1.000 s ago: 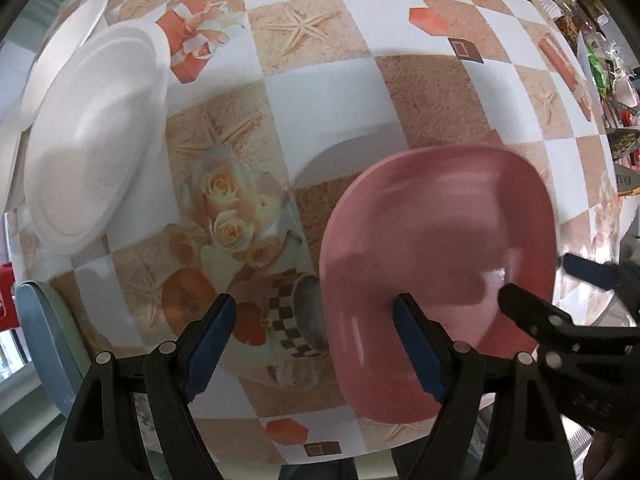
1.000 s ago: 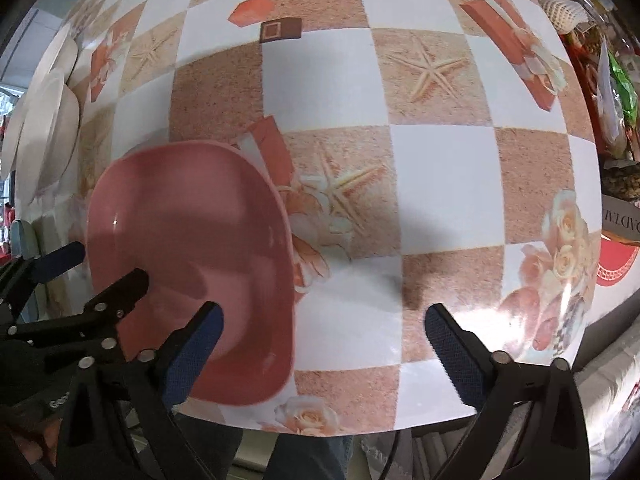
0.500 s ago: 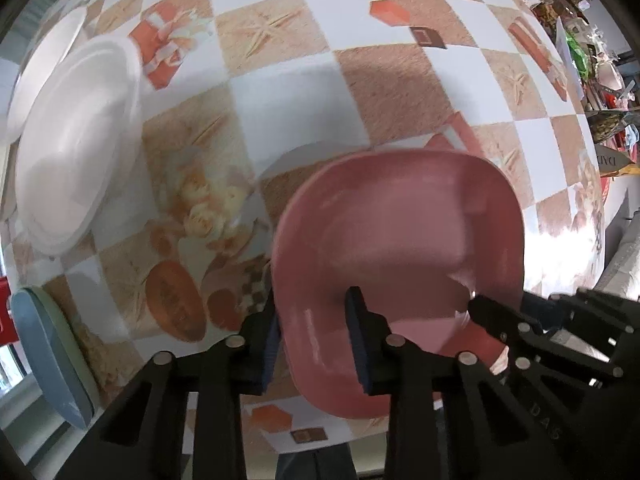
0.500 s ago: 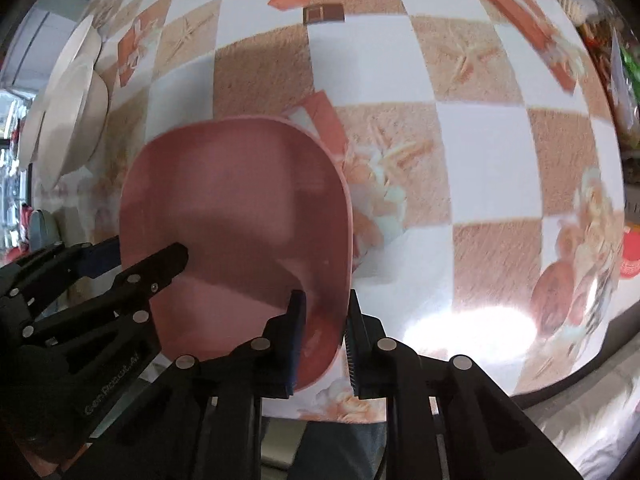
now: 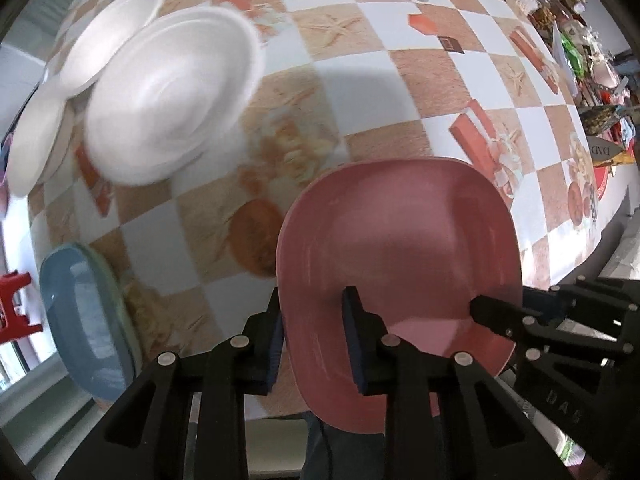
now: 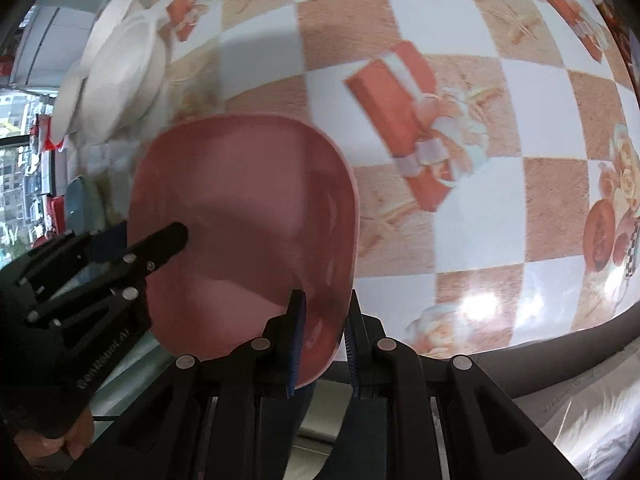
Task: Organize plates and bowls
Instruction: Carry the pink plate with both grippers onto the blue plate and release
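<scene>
A: Where is your pink plate (image 5: 400, 240)?

B: You have it low and right of centre in the left wrist view, lifted clear of the checkered tablecloth (image 5: 360, 64) and jutting past the table's near edge. In the right wrist view it fills the lower left.

A: And your tools?

B: Your left gripper (image 5: 312, 332) is clamped on the plate's near-left rim, one pad outside the rim and one inside the well. Your right gripper (image 6: 322, 334) pinches the near-right rim the same way; in the left wrist view it reaches in from the lower right.

A: What else do you see?

B: White plates (image 5: 168, 92) lie overlapping at the upper left of the left wrist view, blurred. A blue plate (image 5: 80, 320) lies at the lower left, with a greenish rim showing under it. A red stool (image 5: 16, 308) stands at the far left edge. Cluttered shelves (image 5: 580, 40) run along the upper right.
</scene>
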The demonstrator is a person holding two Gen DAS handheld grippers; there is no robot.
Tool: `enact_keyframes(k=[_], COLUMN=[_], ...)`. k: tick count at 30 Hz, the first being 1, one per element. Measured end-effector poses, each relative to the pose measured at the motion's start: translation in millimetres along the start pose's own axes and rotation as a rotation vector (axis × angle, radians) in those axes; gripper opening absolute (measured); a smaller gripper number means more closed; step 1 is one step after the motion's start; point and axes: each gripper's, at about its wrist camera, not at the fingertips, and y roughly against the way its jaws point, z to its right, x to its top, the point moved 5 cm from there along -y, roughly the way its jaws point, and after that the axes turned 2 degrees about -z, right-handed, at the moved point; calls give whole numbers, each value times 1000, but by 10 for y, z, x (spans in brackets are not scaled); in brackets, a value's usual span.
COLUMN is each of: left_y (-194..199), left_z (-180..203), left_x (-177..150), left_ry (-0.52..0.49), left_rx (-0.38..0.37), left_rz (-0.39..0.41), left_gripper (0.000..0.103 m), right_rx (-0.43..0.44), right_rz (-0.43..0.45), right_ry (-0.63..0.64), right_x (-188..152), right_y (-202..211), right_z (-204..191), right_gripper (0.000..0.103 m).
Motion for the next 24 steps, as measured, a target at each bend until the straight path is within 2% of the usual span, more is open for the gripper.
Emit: enact_keyframes(k=[4, 5, 9, 14, 16, 22, 23, 24], left_y=[14, 32, 73, 159, 179, 313, 502, 519], left_z=[-313, -366, -588, -964, -1117, -1813, -2016, -2156], left_x=[-124, -150, -185, -358, -419, -644, -732, -750], left_ry=[42, 52, 91, 156, 184, 265, 270, 281], left_rx=[-18, -16, -3, 21, 28, 56, 60, 66], left_rz=[1, 6, 26, 55, 61, 81, 84, 86], left_gripper=[30, 30, 30, 30, 30, 30, 30, 30], right_rx=[-5, -5, -13, -11, -8, 8, 12, 17], right_rz=[-8, -10, -7, -12, -18, -42, -44, -49], right_ry=[42, 50, 98, 159, 184, 269, 279, 295], right_x=[0, 127, 147, 146, 267, 212, 174, 167], right_y=[37, 89, 137, 44, -24, -145, -86, -118], right_z=[-234, -337, -603, -917, -1035, -1678, -1637, -1758], right_gripper=[21, 21, 21, 21, 21, 21, 21, 21])
